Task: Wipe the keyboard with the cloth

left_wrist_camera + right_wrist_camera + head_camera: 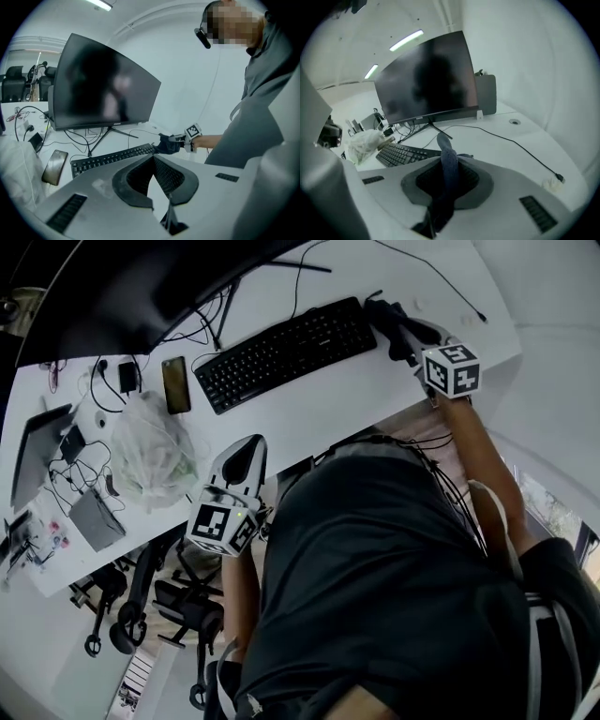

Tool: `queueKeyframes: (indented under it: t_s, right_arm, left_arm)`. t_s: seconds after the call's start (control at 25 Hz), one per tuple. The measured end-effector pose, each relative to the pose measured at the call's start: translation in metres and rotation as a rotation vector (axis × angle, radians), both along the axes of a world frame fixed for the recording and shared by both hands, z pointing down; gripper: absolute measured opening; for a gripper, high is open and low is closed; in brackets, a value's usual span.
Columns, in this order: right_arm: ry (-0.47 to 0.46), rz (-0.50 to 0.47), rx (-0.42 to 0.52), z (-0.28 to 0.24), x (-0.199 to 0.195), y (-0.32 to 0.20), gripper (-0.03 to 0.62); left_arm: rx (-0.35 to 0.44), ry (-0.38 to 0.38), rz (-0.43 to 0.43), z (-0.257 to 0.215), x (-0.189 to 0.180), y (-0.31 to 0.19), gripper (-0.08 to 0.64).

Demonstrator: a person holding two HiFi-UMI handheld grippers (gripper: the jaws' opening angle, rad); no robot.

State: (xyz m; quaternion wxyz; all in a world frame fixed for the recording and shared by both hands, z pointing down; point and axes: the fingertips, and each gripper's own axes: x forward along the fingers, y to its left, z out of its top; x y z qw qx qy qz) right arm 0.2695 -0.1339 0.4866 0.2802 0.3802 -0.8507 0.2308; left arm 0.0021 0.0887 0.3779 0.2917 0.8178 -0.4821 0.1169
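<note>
My right claw (pixel 401 326) is clamped on the dark cloth (pixel 386 313), a fold of it standing up between the two pads in the right gripper view (pixel 443 146). The cloth hangs just off the right end of the black keyboard (pixel 286 352); I cannot tell whether it touches the last keys. My left claw (pixel 246 450) has its tips pressed together with nothing between them, and it sits at the near edge of the white desk (pixel 375 385), well apart from the keyboard and pointing toward it.

The keyboard lies at a slant, its right end farther from me than its left. In front of it a bare band of desk runs along its whole length to the near edge. To the right of the cloth the desk is open up to the corner, crossed only by a thin cable (pixel 439 279). The left side is tight: a phone (pixel 175 383) lies just beside the keyboard's left end, with a crumpled plastic bag (pixel 155 451) near it and loose wires beyond. Behind the keyboard the monitor (pixel 112 287) overhangs the back row, its stand legs (pixel 101 137) and cords reaching close to the far edge of the keys
</note>
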Motion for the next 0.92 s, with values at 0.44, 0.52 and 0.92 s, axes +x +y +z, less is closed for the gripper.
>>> queueKeyframes:
  t_s: [0.44, 0.52, 0.92]
  right_arm:
    - [-0.145, -0.046, 0.027, -0.062, -0.037, 0.001, 0.046]
    - [-0.162, -0.035, 0.035, -0.066, -0.042, 0.004, 0.046]
    - [-0.151, 0.025, 0.025, -0.118, -0.077, 0.115, 0.046]
  left_arm:
    - [-0.222, 0.026, -0.069, 0.071, -0.007, 0.055, 0.002]
    - [-0.221, 0.032, -0.064, 0.076, -0.008, 0.063, 0.002]
    - [-0.22, 0.074, 0.064, 0.062, -0.038, 0.141, 0.002]
